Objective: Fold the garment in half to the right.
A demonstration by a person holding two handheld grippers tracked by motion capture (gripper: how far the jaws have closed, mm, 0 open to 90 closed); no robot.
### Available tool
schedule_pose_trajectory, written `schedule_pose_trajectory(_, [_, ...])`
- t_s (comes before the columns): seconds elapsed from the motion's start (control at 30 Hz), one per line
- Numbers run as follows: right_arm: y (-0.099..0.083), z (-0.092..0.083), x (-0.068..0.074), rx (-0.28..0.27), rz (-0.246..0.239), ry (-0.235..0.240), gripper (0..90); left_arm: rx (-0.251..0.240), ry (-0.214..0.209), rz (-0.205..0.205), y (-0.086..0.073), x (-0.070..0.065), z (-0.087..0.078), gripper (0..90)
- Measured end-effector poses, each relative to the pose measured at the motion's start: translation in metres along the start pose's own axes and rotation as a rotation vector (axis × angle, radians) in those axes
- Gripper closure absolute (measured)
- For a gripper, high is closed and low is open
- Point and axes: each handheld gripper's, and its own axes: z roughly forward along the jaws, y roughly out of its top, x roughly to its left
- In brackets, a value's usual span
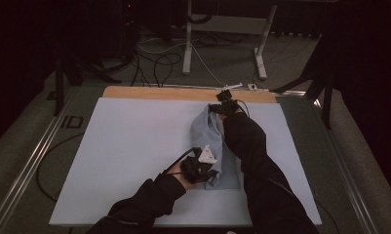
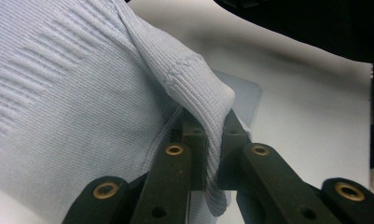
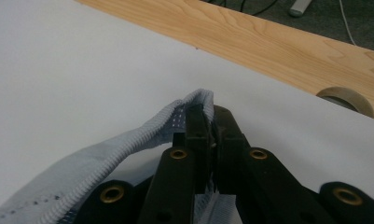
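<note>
A pale blue knitted garment (image 1: 208,141) lies bunched on the white table sheet (image 1: 134,146), stretched between my two grippers. My left gripper (image 1: 203,170) holds its near end; in the left gripper view the jaws (image 2: 212,135) are shut on a ribbed fold of the garment (image 2: 194,88). My right gripper (image 1: 222,108) is at the far end of the cloth. In the right gripper view its jaws (image 3: 208,119) pinch the ribbed hem (image 3: 142,135), lifted a little off the sheet.
The bare wooden table edge (image 1: 183,92) runs along the far side, with a roll of tape (image 3: 348,100) on it. Beyond the table are a white desk frame (image 1: 222,29) and floor cables (image 1: 159,58). Metal rails (image 1: 32,156) flank the table.
</note>
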Motion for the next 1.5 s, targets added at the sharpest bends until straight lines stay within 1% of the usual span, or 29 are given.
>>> schedule_pose_trajectory(0.03, [-0.001,0.001,-0.001,0.002,0.004,0.004,87.2,0.004,0.002,-0.003,0.001,-0.001,0.003,86.6])
schedule_pose_trajectory(0.17, [-0.006,0.005,-0.004,0.02,0.007,0.006,87.0,0.031,0.001,0.011,0.002,-0.001,0.011,86.6])
schedule_pose_trajectory(0.23, [-0.009,0.007,-0.006,0.021,0.013,0.014,86.8,0.037,-0.004,0.006,0.003,-0.001,0.015,86.6])
schedule_pose_trajectory(0.3, [-0.01,0.008,-0.007,0.025,0.013,0.017,86.2,0.046,-0.004,0.015,0.003,-0.001,0.018,86.5])
schedule_pose_trajectory(0.4, [-0.013,0.008,-0.01,0.028,0.016,0.019,85.5,0.051,-0.009,0.005,0.003,-0.001,0.022,86.5])
schedule_pose_trajectory(0.43, [-0.014,0.008,-0.011,0.029,0.021,0.023,84.0,0.051,-0.01,0.003,0.003,-0.001,0.024,86.5])
schedule_pose_trajectory(0.57, [-0.018,0.007,-0.015,0.041,0.03,0.037,69.1,0.06,-0.014,0.002,0.004,-0.003,0.029,86.4])
schedule_pose_trajectory(0.6, [-0.02,0.006,-0.017,0.046,0.025,0.025,63.6,0.068,-0.014,0.006,0.005,-0.003,0.03,86.4])
schedule_pose_trajectory(0.67, [-0.022,0.003,-0.02,0.052,0.024,0.025,57.0,0.072,-0.017,0.009,0.006,-0.004,0.032,86.3])
schedule_pose_trajectory(0.73, [-0.024,-0.003,-0.023,0.052,0.026,0.011,50.4,0.069,-0.017,-0.004,0.007,-0.004,0.034,86.2])
schedule_pose_trajectory(0.77, [-0.025,-0.006,-0.025,0.047,0.035,0.016,47.6,0.066,-0.019,-0.009,0.007,-0.004,0.034,86.1])
schedule_pose_trajectory(0.83, [-0.027,-0.013,-0.029,0.038,0.044,0.007,43.2,0.061,-0.016,-0.008,0.007,-0.004,0.035,85.7])
schedule_pose_trajectory(0.87, [-0.027,-0.017,-0.03,0.031,0.051,0.007,39.8,0.056,-0.022,-0.007,0.008,-0.004,0.036,84.9])
schedule_pose_trajectory(0.9, [-0.027,-0.021,-0.032,0.026,0.051,0.013,36.7,0.04,-0.039,-0.021,0.008,-0.004,0.037,81.2])
schedule_pose_trajectory(0.93, [-0.028,-0.026,-0.032,0.021,0.048,0.007,34.3,0.036,-0.053,-0.03,0.008,-0.005,0.037,77.0])
schedule_pose_trajectory(0.97, [-0.028,-0.03,-0.033,0.01,0.042,0.005,31.9,0.032,-0.061,-0.026,0.008,-0.007,0.038,72.6])
schedule_pose_trajectory(1.0, [-0.028,-0.035,-0.034,0.003,0.045,0.017,27.9,0.025,-0.074,-0.018,0.009,-0.009,0.038,66.9])
schedule_pose_trajectory(1.03, [-0.028,-0.04,-0.035,-0.004,0.046,0.028,24.7,0.024,-0.078,-0.008,0.009,-0.011,0.038,62.5])
schedule_pose_trajectory(1.07, [-0.028,-0.044,-0.036,-0.015,0.043,0.034,21.7,0.027,-0.078,0.001,0.009,-0.012,0.038,59.5])
schedule_pose_trajectory(1.1, [-0.028,-0.048,-0.037,-0.02,0.039,0.039,19.7,0.015,-0.085,0.002,0.009,-0.013,0.038,56.2])
schedule_pose_trajectory(1.13, [-0.028,-0.051,-0.038,-0.025,0.041,0.051,18.4,0.013,-0.092,0.003,0.009,-0.014,0.037,53.3])
schedule_pose_trajectory(1.17, [-0.029,-0.055,-0.038,-0.03,0.044,0.05,18.0,0.007,-0.094,0.002,0.009,-0.015,0.036,52.2])
schedule_pose_trajectory(1.23, [-0.028,-0.06,-0.038,-0.039,0.035,0.053,16.1,-0.001,-0.108,0.006,0.009,-0.015,0.033,48.8])
schedule_pose_trajectory(1.33, [-0.028,-0.064,-0.036,-0.036,0.032,0.066,14.6,-0.019,-0.114,-0.012,0.009,-0.015,0.028,43.8])
schedule_pose_trajectory(1.37, [-0.028,-0.065,-0.034,-0.032,0.023,0.063,14.5,-0.023,-0.117,-0.011,0.009,-0.014,0.025,43.2])
schedule_pose_trajectory(1.47, [-0.027,-0.066,-0.029,-0.021,-0.004,0.062,14.1,-0.05,-0.131,-0.037,0.009,-0.014,0.019,35.4])
schedule_pose_trajectory(1.5, [-0.027,-0.066,-0.027,-0.021,-0.008,0.067,14.0,-0.06,-0.146,-0.033,0.009,-0.014,0.016,32.5])
